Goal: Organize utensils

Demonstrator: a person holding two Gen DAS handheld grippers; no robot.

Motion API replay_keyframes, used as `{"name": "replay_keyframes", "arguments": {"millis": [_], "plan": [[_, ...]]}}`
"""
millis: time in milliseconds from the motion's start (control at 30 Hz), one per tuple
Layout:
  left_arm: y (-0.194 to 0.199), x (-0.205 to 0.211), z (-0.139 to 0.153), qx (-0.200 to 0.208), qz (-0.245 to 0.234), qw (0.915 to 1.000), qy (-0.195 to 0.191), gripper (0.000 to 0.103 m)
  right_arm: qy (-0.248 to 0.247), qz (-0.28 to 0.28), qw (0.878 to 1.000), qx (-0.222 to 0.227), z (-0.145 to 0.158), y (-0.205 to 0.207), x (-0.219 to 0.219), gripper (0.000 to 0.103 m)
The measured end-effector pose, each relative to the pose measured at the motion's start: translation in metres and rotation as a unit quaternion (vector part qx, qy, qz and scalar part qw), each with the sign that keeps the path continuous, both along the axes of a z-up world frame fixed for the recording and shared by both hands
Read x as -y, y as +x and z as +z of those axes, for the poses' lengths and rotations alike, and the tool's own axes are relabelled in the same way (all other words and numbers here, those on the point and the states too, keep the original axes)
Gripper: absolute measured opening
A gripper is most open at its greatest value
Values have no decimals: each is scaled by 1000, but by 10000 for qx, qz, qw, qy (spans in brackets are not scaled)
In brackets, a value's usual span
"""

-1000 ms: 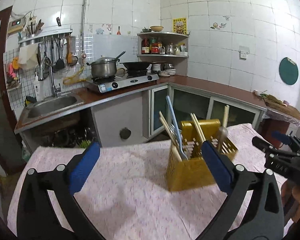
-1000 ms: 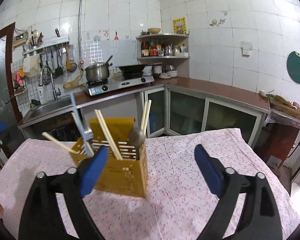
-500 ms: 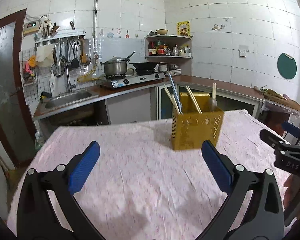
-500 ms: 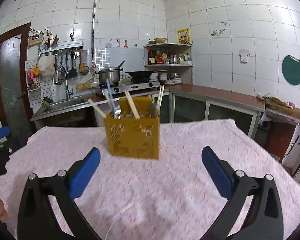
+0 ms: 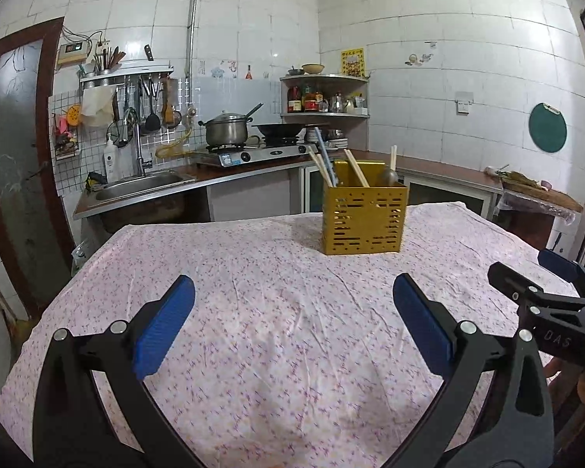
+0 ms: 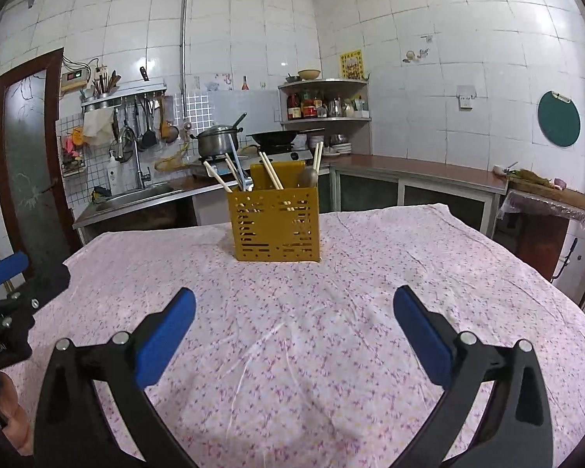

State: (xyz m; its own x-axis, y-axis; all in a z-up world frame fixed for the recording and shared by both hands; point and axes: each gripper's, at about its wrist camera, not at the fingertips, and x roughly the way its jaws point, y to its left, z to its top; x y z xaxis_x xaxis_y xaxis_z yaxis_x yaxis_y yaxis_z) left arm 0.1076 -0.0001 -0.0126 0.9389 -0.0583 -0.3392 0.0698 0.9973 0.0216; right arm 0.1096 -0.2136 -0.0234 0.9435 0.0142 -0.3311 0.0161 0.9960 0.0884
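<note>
**A:** Start at the jaws. How do they stand?

**B:** Both pairs are spread wide and released, with nothing between them. The left gripper hangs over bare flowered cloth, and so does the right gripper. In each view only the pink tablecloth shows in the gap between the blue pads.

**A:** And the task's thing?

**B:** The yellow utensil holder stands upright on the desk, well ahead of both grippers, touching neither. From the left wrist it sits beyond the jaws and a little to the right of their centre line; from the right wrist the same holder sits beyond the jaws and slightly left of centre.

**A:** What is in it?

**B:** Wooden chopsticks lean out at angles, a blue-handled utensil tilts toward the left side, and a dark rounded spoon rests at the right (which compartment each occupies I cannot tell through the slotted front).

**A:** Do the grippers see each other?

**B:** Yes. The right gripper shows at the right edge of the left view, and the left one at the left edge of the right view, both low by the desk's near side.

**A:** Further out?

**B:** A kitchen counter with a sink, a steel pot on a stove, a corner shelf of bottles, and white tiled walls.
</note>
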Motion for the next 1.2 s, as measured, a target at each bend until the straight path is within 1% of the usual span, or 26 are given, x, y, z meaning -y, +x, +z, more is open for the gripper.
{"name": "replay_keyframes", "arguments": {"millis": [200,300,367,567,833,967,1200], "plan": [[-21,2,-1,237,18,9997,9,98,15,-8,10000,64,3,-19,-3,99],[-28,2,-1,298,-1,9996,-20,98,-95,-68,9998,167,7,-27,-5,99],[-29,2,-1,301,-7,9995,-41,98,-208,-107,9995,205,9,-31,-6,99],[-36,1,1,313,-41,9994,-109,98,-133,-127,9996,199,13,-38,-4,99],[-38,3,1,303,-161,9994,-88,98,-331,-235,9988,281,15,-44,-9,99],[-37,0,1,240,-175,9994,-160,98,-274,-239,9989,284,16,-44,-9,99],[-39,1,-1,272,-174,9994,-143,98,-297,-291,9987,278,16,-42,-7,99]]}}
